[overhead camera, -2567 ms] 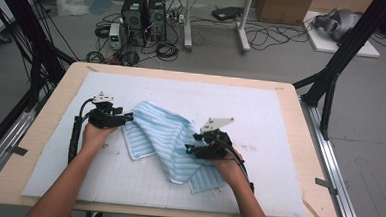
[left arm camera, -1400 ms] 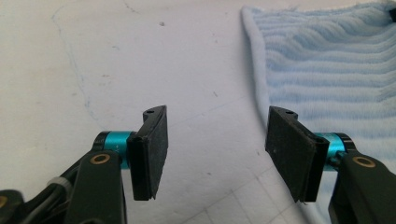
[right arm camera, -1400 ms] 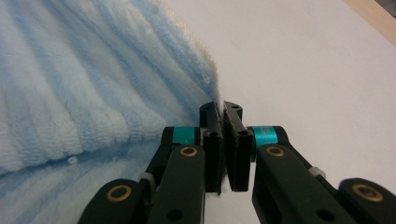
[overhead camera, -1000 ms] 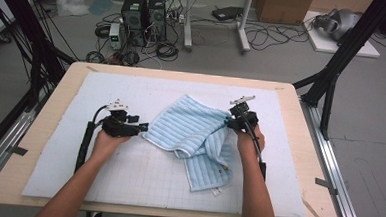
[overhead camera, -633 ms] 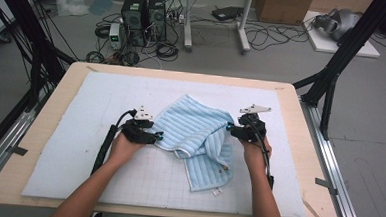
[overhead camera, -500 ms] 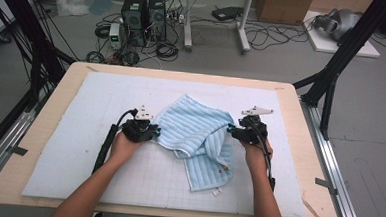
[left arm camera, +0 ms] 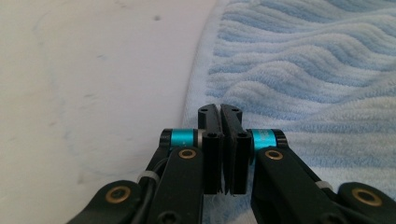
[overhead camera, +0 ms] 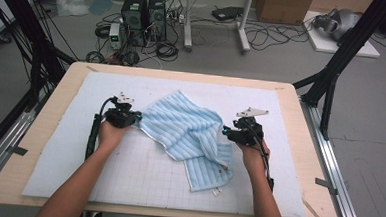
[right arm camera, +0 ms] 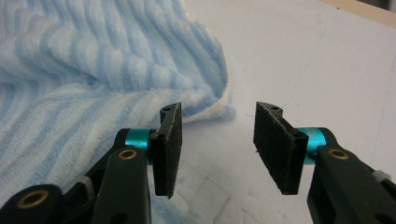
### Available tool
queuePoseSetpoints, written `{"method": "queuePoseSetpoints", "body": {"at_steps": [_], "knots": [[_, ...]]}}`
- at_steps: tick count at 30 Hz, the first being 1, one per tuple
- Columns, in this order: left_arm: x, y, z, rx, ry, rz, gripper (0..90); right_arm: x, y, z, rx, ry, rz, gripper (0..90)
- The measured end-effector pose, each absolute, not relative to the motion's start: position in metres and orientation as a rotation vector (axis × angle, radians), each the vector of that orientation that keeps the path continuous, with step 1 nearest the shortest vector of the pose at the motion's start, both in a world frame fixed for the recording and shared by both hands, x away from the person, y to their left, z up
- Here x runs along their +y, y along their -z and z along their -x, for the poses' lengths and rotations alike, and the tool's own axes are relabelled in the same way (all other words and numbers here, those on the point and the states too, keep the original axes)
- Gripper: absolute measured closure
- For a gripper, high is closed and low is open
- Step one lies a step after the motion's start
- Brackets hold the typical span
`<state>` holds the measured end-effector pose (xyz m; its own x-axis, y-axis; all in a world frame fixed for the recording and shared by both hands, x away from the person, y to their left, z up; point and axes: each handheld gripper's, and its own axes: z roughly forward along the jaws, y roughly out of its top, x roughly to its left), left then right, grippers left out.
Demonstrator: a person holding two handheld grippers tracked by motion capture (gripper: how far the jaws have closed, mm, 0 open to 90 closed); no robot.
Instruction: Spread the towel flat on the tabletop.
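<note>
Looking soft and floppy, blue striped towel point(overhead camera: 189, 133) bunched mid-table point(overhead camera: 287, 188). Left gripper point(left arm camera: 219, 112) jaws pressed together, pinching its left hem; right gripper point(right arm camera: 217, 135) jaws spread just beside the folded edge. Probably best grabbed at corners, since light terry sags and drags.

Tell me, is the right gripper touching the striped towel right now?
Apart. In the right gripper view, the right gripper stands open with bare mat between its jaws, and the towel edge lies just beyond them.

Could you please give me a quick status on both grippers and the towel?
Left gripper shut on towel edge. Right gripper open beside towel fold. Nothing in the way.
</note>
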<state>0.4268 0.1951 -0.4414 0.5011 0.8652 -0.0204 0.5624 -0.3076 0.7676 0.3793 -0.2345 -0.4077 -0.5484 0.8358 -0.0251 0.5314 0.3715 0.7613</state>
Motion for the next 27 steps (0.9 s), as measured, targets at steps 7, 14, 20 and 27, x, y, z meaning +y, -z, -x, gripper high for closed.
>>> {"method": "queuePoseSetpoints", "body": {"at_steps": [7, 14, 20, 27], "knots": [[0.223, 0.435, -0.441, 1.224, -0.591, -1.956, 86.8, -0.229, 0.412, -0.382, 2.272, -1.02, -1.166, 53.3], [0.24, 0.436, -0.446, 1.291, -0.564, -1.862, 81.3, -0.221, 0.414, -0.383, 2.301, -1.057, -1.139, 53.9], [0.233, 0.427, -0.44, 1.278, -0.549, -1.806, 45.7, -0.199, 0.414, -0.396, 2.342, -1.083, -1.098, 54.1], [0.219, 0.425, -0.431, 1.206, -0.462, -1.827, 42.7, -0.163, 0.429, -0.431, 2.418, -0.943, -1.079, 50.9]]}}
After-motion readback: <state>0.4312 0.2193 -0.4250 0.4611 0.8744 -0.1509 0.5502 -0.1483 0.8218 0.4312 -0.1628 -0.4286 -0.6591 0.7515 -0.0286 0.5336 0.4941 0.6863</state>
